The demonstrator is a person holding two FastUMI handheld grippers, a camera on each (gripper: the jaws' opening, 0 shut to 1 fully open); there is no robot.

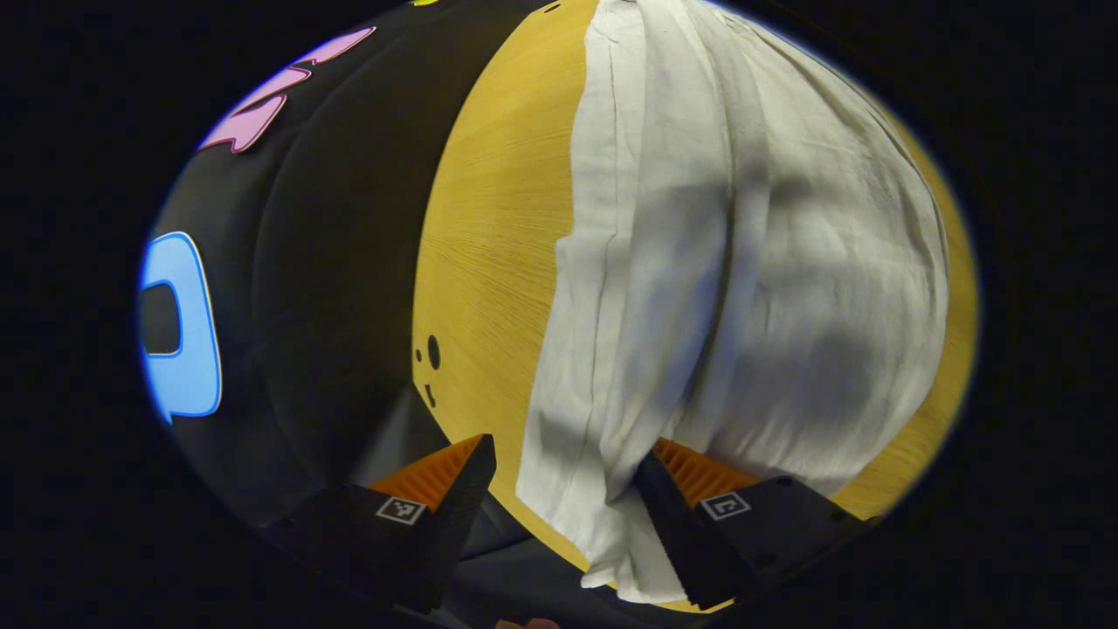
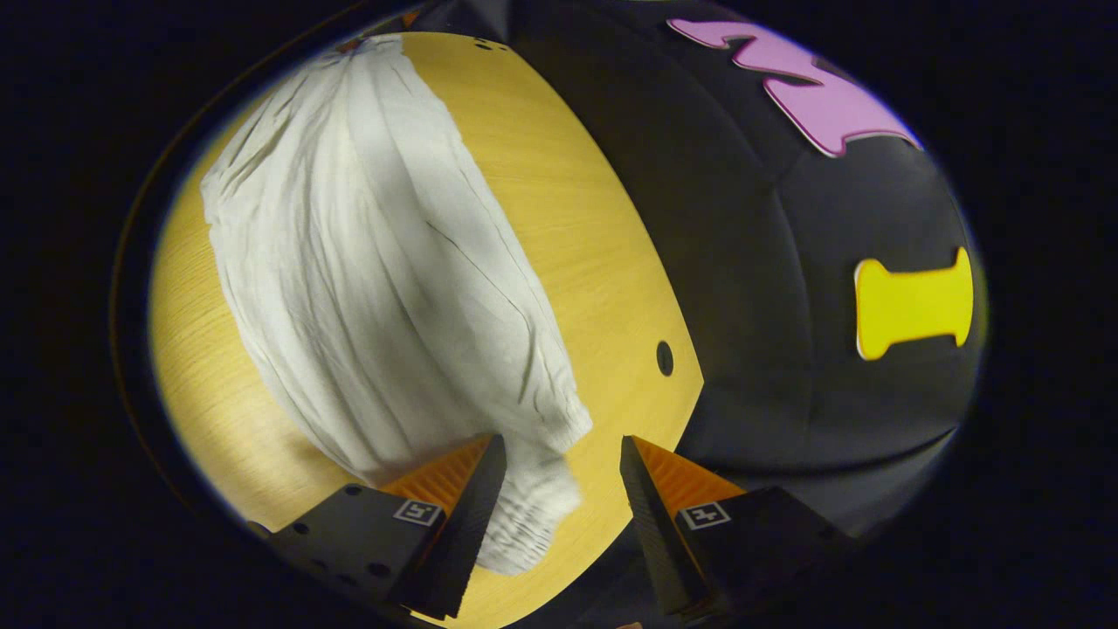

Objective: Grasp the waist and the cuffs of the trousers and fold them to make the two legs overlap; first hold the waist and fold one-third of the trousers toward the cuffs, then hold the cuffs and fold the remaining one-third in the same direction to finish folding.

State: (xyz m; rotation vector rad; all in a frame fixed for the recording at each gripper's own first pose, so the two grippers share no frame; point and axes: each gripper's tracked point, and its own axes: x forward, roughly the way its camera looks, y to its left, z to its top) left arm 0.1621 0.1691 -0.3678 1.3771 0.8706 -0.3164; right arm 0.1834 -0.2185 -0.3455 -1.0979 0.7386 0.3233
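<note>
We see the trousers [image 1: 742, 262] flat on the bench [image 1: 498, 218], legs apparently overlapped, w/ left gripper [image 1: 563, 489] & right gripper [image 2: 559, 489] both open around an end, thirds unfolded.

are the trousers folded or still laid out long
Laid out long: the white trousers stretch along the table, no crosswise fold showing.

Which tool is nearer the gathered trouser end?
Right. The right tool is open astride the gathered end; the left tool is open at a flat, ungathered end of the trousers.
</note>
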